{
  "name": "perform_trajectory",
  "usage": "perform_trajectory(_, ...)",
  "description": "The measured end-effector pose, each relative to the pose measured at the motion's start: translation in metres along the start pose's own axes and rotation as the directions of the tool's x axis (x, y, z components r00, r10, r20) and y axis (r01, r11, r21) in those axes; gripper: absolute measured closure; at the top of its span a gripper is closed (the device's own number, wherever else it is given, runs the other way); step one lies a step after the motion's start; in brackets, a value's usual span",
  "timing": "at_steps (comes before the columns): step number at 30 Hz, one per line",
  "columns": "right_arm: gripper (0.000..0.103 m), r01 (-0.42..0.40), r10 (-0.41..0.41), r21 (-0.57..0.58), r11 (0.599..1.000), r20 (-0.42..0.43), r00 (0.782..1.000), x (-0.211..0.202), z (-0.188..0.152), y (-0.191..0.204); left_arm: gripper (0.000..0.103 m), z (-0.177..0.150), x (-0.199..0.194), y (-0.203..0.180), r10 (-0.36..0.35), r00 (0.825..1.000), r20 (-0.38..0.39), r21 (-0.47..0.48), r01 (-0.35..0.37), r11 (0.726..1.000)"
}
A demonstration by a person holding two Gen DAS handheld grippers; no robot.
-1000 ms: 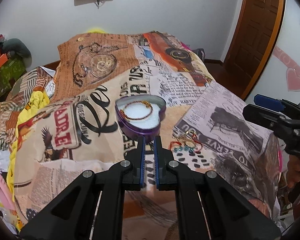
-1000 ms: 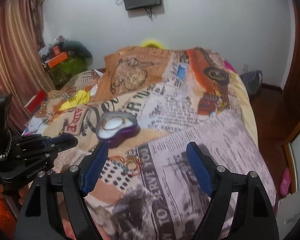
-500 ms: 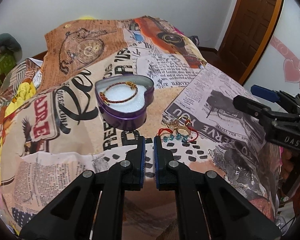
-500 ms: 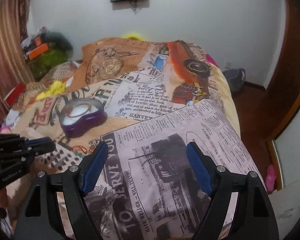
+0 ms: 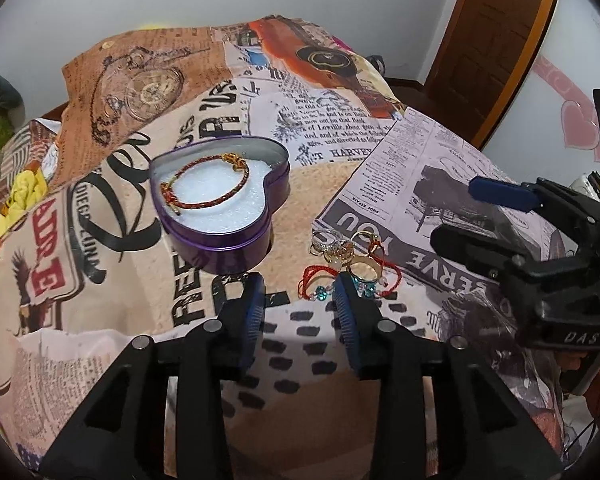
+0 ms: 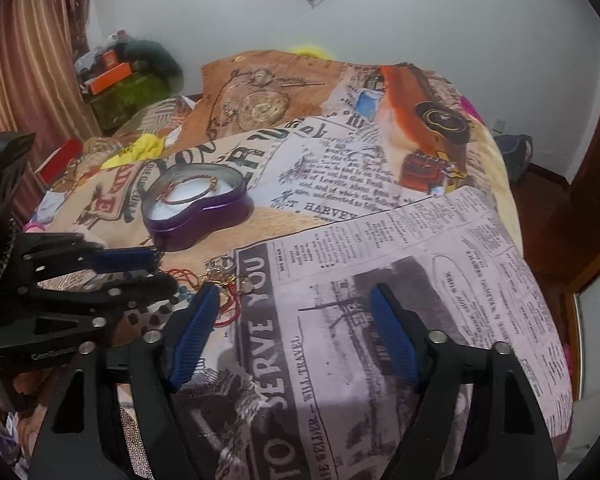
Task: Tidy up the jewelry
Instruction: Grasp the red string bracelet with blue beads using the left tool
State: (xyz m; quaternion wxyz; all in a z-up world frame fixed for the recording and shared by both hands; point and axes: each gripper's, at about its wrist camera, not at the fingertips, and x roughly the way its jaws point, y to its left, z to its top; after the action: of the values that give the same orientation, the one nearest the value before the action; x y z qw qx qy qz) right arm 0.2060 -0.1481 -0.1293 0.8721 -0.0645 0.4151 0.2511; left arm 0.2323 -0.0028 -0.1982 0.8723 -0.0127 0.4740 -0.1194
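A purple heart-shaped tin (image 5: 228,236) with white lining sits on the printed bedspread; a red and gold braided bracelet (image 5: 204,184) lies inside it. The tin also shows in the right wrist view (image 6: 204,216). To its right lies a small pile of rings and red cord bracelets with blue beads (image 5: 352,264), also seen in the right wrist view (image 6: 220,280). My left gripper (image 5: 300,296) is open and empty, just short of the pile's near edge. My right gripper (image 6: 294,320) is wide open and empty, over the bedspread right of the pile; it also shows in the left wrist view (image 5: 480,216).
The bed (image 5: 340,360) is covered with a newspaper-print spread. A wooden door (image 5: 496,40) stands at the right. Clutter and a green box (image 6: 128,92) sit by the striped curtain (image 6: 28,60) at the left. A dark bag (image 6: 514,156) lies on the floor by the far wall.
My left gripper has opened from shut and moved closer to the jewelry pile. My right gripper stayed wide open and shifted slightly.
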Motion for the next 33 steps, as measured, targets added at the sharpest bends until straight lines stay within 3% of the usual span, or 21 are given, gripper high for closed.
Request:
perform_trajectory(7,0.047,-0.045,0.044,-0.012,0.999,-0.05,0.998,0.011,-0.004,0.004,0.069,0.003,0.008,0.0,-0.057,0.998,-0.002,-0.012,0.057,0.998)
perform_trajectory(10,0.049,-0.045,0.044,-0.015,0.999,-0.057,0.997,0.014,-0.004,0.006,0.084,0.002,0.01,-0.003,-0.075,0.997,-0.005,0.003,0.075,0.997)
perform_trajectory(12,0.05,-0.047,0.046,-0.015,0.999,-0.059,0.997,0.014,-0.005,0.006,0.088,0.002,0.01,-0.004,-0.082,0.997,-0.002,0.003,0.082,0.997)
perform_trajectory(14,0.05,-0.045,0.044,-0.013,0.999,-0.06,0.997,0.013,-0.005,0.007,0.101,0.002,0.01,-0.004,-0.092,0.996,-0.004,0.007,0.092,0.996)
perform_trajectory(25,0.056,-0.08,0.079,-0.013,0.997,-0.086,0.993,0.014,-0.005,0.012,0.103,-0.004,-0.016,0.007,-0.062,0.995,0.078,-0.029,0.064,0.998)
perform_trajectory(33,0.057,-0.105,0.099,-0.05,0.993,-0.108,0.989,0.024,0.002,0.025,0.103,-0.011,-0.046,0.035,0.015,0.989,0.145,-0.084,-0.003,0.996)
